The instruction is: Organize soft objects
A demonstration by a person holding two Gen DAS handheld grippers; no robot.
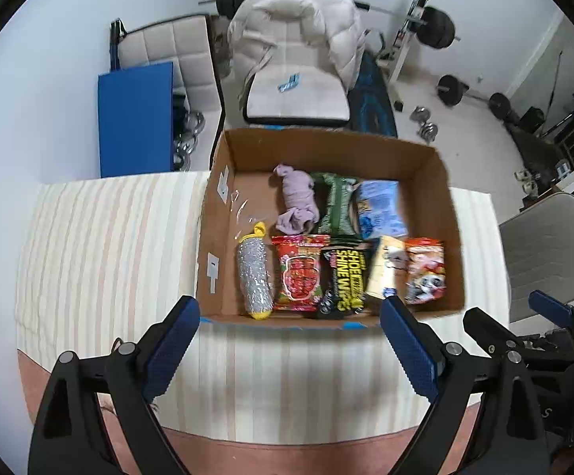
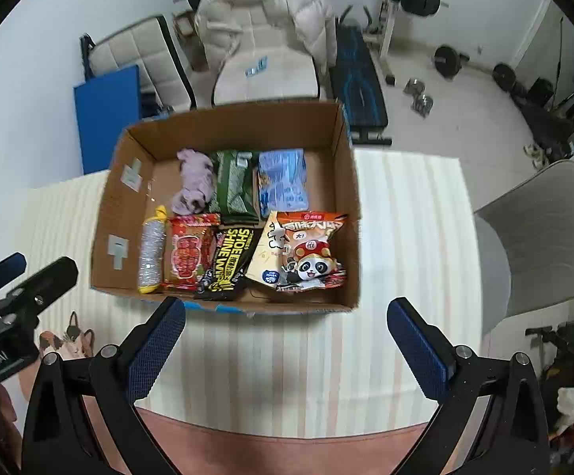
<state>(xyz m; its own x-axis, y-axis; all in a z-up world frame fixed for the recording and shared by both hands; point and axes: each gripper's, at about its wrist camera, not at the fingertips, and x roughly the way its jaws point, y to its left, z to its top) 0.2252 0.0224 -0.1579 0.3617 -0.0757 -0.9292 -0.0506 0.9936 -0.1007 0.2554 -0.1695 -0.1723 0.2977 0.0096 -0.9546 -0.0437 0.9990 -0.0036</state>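
Observation:
An open cardboard box [image 1: 437, 182] [image 2: 342, 150] stands on the striped table. It holds soft packs in two rows. At the back lie a lilac cloth bundle [image 1: 297, 204] [image 2: 192, 186], a green pack [image 1: 336, 206] [image 2: 233, 186] and a blue pack [image 1: 380, 208] [image 2: 283, 182]. At the front lie a silver scrubber with yellow ends [image 1: 254, 273] [image 2: 151, 251], a red snack bag [image 1: 298, 273] [image 2: 188, 253], a black shoe shine wipes pack [image 1: 346, 273] [image 2: 233, 257], a cream pack [image 1: 386, 269] [image 2: 267, 253] and a panda snack bag [image 1: 425, 269] [image 2: 310, 253]. My left gripper [image 1: 289, 340] and right gripper [image 2: 287, 340] are open and empty, held just in front of the box.
The table wears a striped cloth [image 1: 109, 245] [image 2: 405, 237]. A grey chair [image 1: 548, 245] [image 2: 540, 237] stands at the right. A padded chair with a white jacket [image 1: 299, 39] [image 2: 263, 31], a blue board [image 1: 134, 118] and gym weights [image 1: 437, 25] are behind the table.

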